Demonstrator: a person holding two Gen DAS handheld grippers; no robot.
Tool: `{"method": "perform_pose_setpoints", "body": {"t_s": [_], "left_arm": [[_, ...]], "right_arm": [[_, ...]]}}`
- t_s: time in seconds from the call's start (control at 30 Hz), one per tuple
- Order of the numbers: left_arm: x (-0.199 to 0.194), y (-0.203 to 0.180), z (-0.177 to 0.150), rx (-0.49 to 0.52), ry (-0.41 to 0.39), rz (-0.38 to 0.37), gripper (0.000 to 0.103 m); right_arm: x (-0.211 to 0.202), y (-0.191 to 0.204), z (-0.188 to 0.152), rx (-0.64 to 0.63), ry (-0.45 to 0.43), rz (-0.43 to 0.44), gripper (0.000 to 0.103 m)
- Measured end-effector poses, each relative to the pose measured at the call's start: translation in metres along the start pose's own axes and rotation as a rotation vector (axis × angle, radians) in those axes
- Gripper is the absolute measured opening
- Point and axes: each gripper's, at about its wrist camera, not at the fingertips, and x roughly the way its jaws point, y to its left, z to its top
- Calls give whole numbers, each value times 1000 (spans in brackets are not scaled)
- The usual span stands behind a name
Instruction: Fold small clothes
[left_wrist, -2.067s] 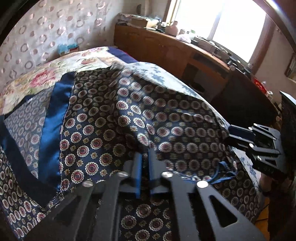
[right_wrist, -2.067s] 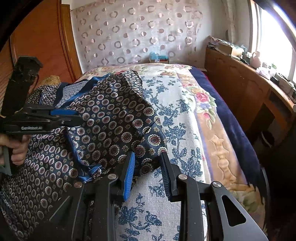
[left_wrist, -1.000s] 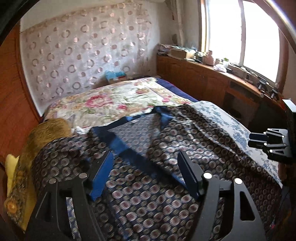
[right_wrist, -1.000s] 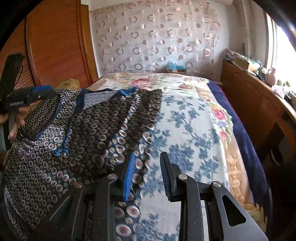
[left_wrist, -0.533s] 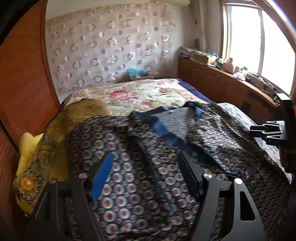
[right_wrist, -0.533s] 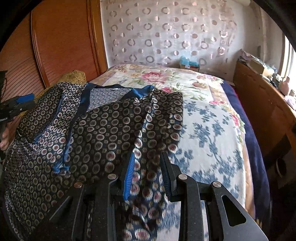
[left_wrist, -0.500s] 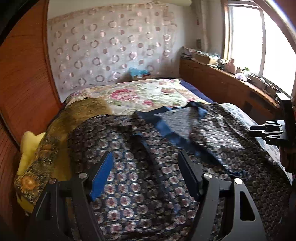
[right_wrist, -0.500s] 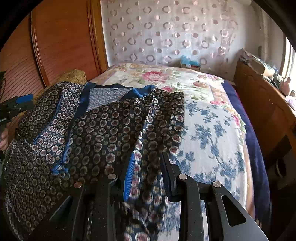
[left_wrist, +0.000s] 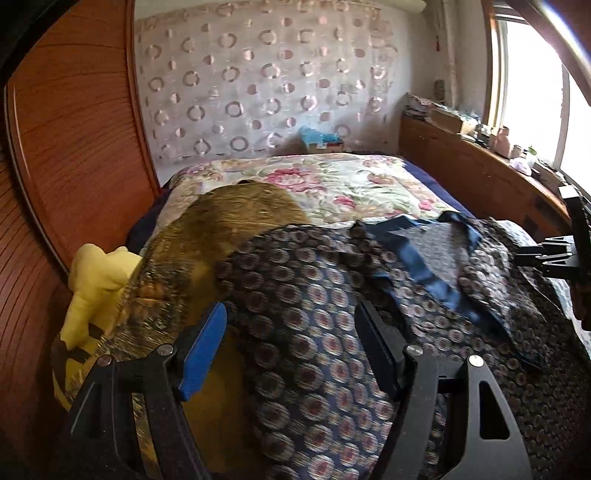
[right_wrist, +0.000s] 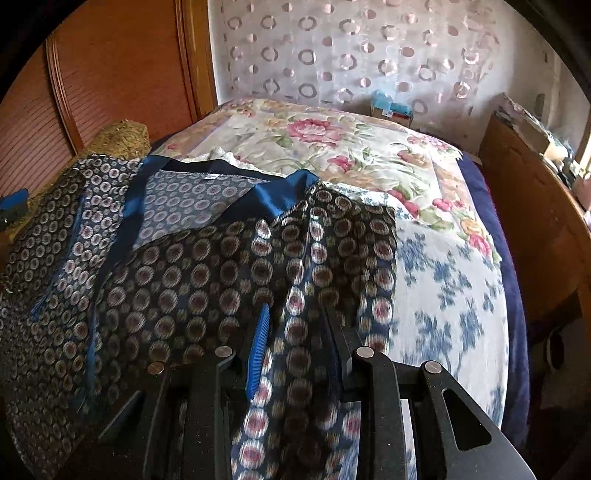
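A dark navy garment with a medallion print and a blue satin collar (right_wrist: 184, 280) lies spread on the bed; it also shows in the left wrist view (left_wrist: 369, 295). My left gripper (left_wrist: 291, 343) is open wide and empty, hovering over the garment's left edge. My right gripper (right_wrist: 295, 332) is open, with the garment's right edge lying loose between its fingers. The right gripper appears at the far right of the left wrist view (left_wrist: 554, 254), and a bit of the left gripper shows at the left edge of the right wrist view (right_wrist: 13, 203).
The floral bedspread (right_wrist: 332, 140) covers the bed. A brown-gold pillow (left_wrist: 229, 221) and a yellow soft toy (left_wrist: 96, 280) lie at the left. A wooden headboard (left_wrist: 74, 129) stands at the left and a wooden sideboard (left_wrist: 480, 173) under the window at the right.
The left gripper let go of the garment, opened wide and swung left toward the pillow. The garment now lies spread flat. The right gripper moved forward over the garment's right edge.
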Motion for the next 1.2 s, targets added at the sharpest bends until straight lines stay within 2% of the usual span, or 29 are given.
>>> {"method": "perform_pose_setpoints", "body": {"t_s": [0.17,0.2,0.23,0.27,0.47,0.7,0.77,0.87,1.2], "left_arm": [[13,19,6,-24,18,19,73],[17,23,7,-28,24,21,73],[19,26,9,-30,28,24,73],[23,30,10,-32,32,31,73],[36,44,19,-41,51,47,73],[46,55,23,-55,78,48,73],[47,56,25,-59,79,32,73],[51,54,28,-62,90,1,60],[67,43,29,-51,145,-52,59]], "right_arm": [[16,-6,13,0,-17,3,30],[17,-9,14,3,-20,1,33],[19,-13,16,7,-25,-4,43],[20,-16,18,12,-30,-10,47],[36,-43,26,52,-18,-45,48],[62,-56,31,82,8,-36,48],[67,-57,33,80,11,-30,48],[70,-58,36,73,-2,-27,48],[72,-57,26,67,-45,-35,53]]}}
